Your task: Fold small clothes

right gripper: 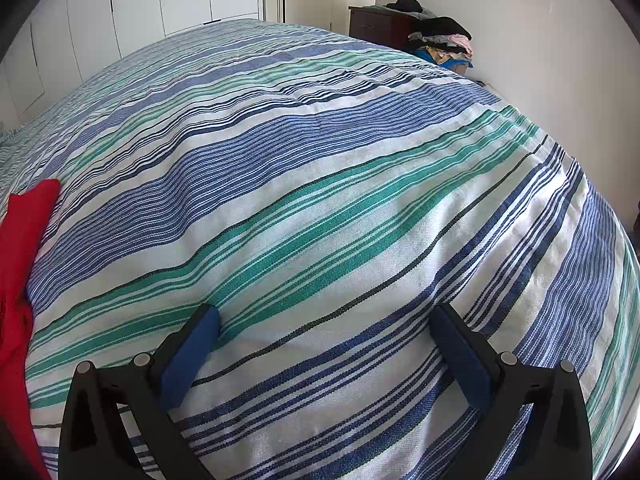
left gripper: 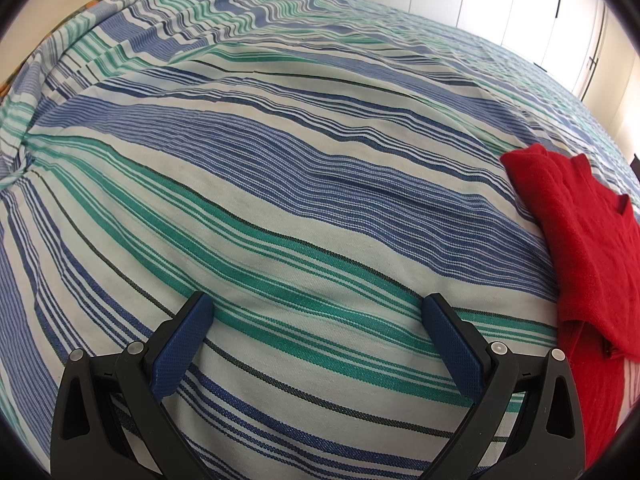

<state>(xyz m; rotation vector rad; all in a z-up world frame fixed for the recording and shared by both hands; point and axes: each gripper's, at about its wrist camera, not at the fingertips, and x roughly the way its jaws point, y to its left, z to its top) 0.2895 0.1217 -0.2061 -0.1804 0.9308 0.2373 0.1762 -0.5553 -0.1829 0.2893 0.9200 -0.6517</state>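
A red garment [left gripper: 576,232] lies folded on the striped bedspread [left gripper: 280,184] at the right edge of the left wrist view. It shows again as the red garment [right gripper: 20,248] at the left edge of the right wrist view. My left gripper [left gripper: 316,304] hovers over bare bedspread, open, with nothing between its blue pads, and the garment is off to its right. My right gripper [right gripper: 324,314] is open too, empty, above the bedspread [right gripper: 320,168], with the garment off to its left.
White wardrobe doors [left gripper: 520,0] stand beyond the bed. A dark dresser [right gripper: 376,24] and a pile of mixed clothes [right gripper: 440,44] sit past the bed's far right corner. The bed's edge drops away at the right of the right wrist view.
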